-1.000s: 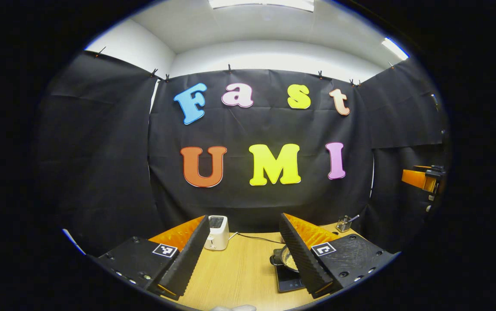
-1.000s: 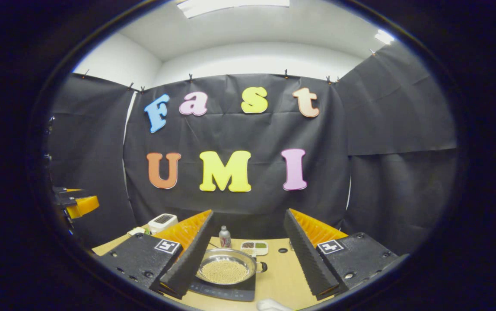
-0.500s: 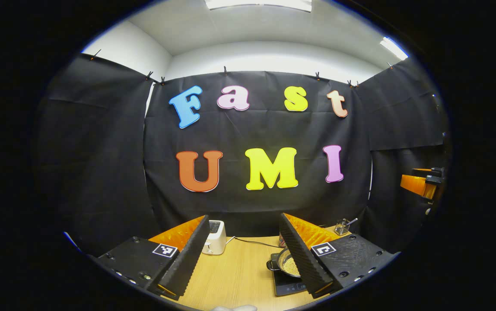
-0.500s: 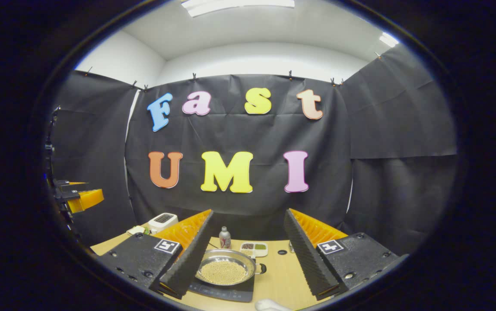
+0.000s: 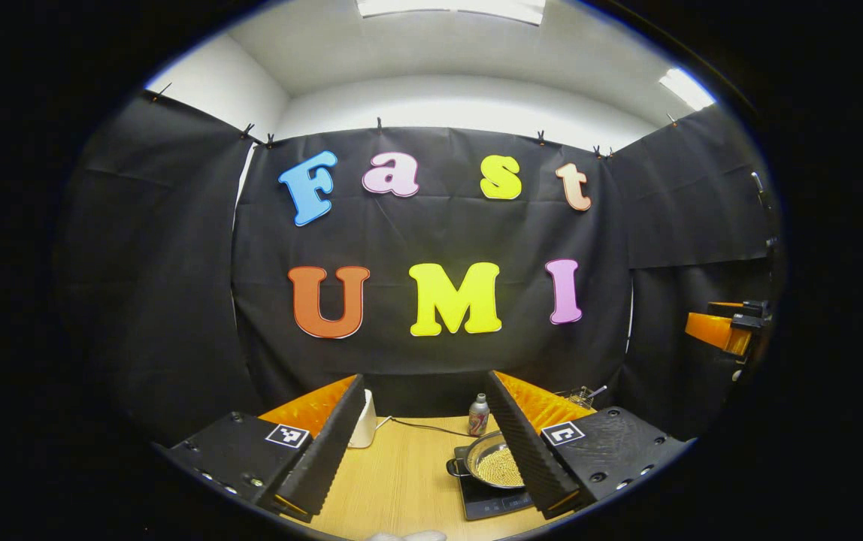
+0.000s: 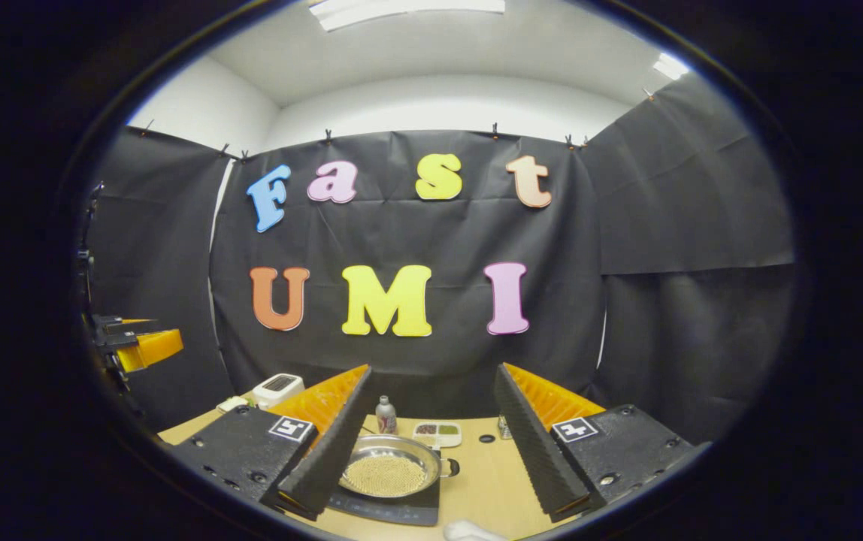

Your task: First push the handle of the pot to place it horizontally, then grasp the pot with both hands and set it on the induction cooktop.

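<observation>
Pot [image 6: 388, 474] is seated on the induction cooktop [image 6: 390, 509], handles level; both tools, left [image 5: 424, 451] and right [image 6: 431, 451], are held spread above the worktop [image 6: 488, 488].

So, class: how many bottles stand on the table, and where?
1. The small bottle stands at the back of the table, just behind the pot on the induction cooktop. Others may be hidden behind the gripper fingers.

A wooden surface [image 6: 486, 481] is seen. A white toaster [image 6: 277, 388] is set at its far left, a small bottle [image 6: 385, 415] near the back wall, a divided dish [image 6: 437, 433] just beside the bottle. A wire holder [image 5: 580, 396] is placed at the far right.
</observation>
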`<state>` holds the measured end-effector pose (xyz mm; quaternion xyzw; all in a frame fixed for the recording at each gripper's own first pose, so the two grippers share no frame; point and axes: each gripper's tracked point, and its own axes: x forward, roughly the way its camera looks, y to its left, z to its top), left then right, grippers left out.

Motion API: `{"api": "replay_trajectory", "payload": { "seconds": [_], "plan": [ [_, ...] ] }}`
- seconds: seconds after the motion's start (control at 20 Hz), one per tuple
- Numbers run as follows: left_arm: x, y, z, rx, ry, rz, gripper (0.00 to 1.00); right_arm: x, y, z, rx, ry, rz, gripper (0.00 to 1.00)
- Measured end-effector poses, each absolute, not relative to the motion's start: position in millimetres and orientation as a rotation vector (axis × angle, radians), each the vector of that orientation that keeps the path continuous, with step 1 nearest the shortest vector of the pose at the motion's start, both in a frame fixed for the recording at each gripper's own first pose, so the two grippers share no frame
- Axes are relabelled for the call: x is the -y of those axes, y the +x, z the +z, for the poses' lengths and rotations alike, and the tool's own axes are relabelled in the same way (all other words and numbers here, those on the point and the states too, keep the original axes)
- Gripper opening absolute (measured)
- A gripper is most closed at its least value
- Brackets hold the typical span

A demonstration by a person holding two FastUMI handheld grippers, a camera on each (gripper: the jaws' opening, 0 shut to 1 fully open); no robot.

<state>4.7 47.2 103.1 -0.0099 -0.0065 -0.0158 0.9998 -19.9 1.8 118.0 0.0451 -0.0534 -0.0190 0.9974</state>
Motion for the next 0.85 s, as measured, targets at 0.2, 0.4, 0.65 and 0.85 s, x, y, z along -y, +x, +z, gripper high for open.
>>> {"api": "replay_trajectory", "payload": {
  "seconds": [0.2,0.4,0.65,0.85],
  "plan": [
    [-53.9,-1.7,102.5,0.011,-0.018,-0.013,0.96,-6.6,-17.8,119.7,0.113,0.086,-0.026,1.00],
    [-61.4,-5.0,104.9,0.016,-0.023,0.007,0.96,-9.4,-19.0,120.6,0.118,0.101,-0.020,1.00],
    [-69.2,-11.6,101.6,0.011,-0.021,0.031,0.96,-7.7,-17.6,121.1,0.127,0.082,-0.017,1.00],
    [-73.4,-15.3,103.4,0.011,-0.017,0.043,0.96,-9.1,-17.4,121.5,0.127,0.098,-0.006,1.00]
  ]
}}
